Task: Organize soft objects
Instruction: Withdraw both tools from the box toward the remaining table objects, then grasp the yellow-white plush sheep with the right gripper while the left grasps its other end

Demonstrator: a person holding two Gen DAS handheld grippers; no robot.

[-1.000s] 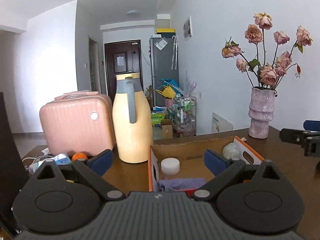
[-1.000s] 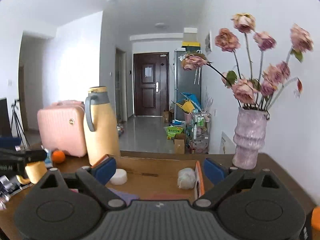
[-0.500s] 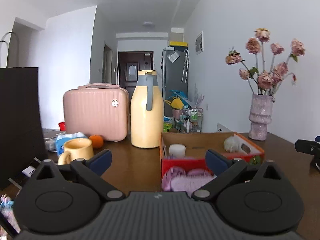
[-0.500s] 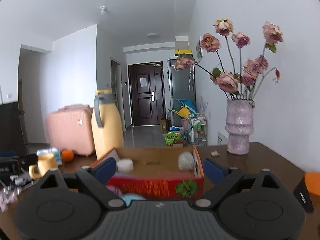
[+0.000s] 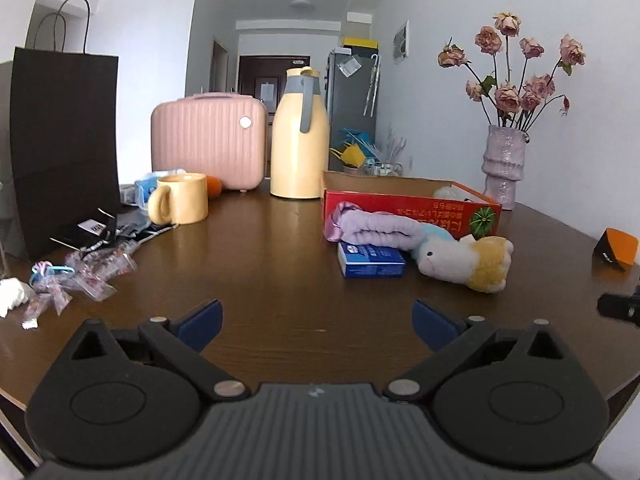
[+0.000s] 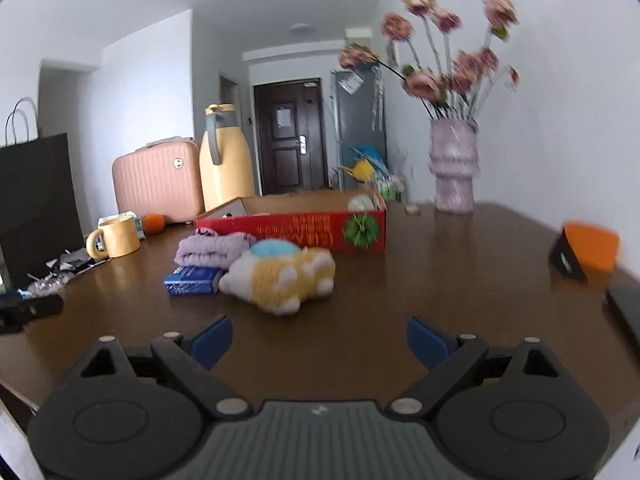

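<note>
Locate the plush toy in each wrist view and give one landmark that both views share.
Left wrist view: the plush toy lies right of centre on the table, just in front of the red box, right of the blue packet.
Right wrist view: the plush toy lies left of centre, beside the lilac cloth.
Shared landmark: the red box with the green melon picture, behind the toy in both.

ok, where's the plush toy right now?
In both wrist views the plush toy lies on the table, in front of the red box, beside the purple cloth and blue packet.
</note>
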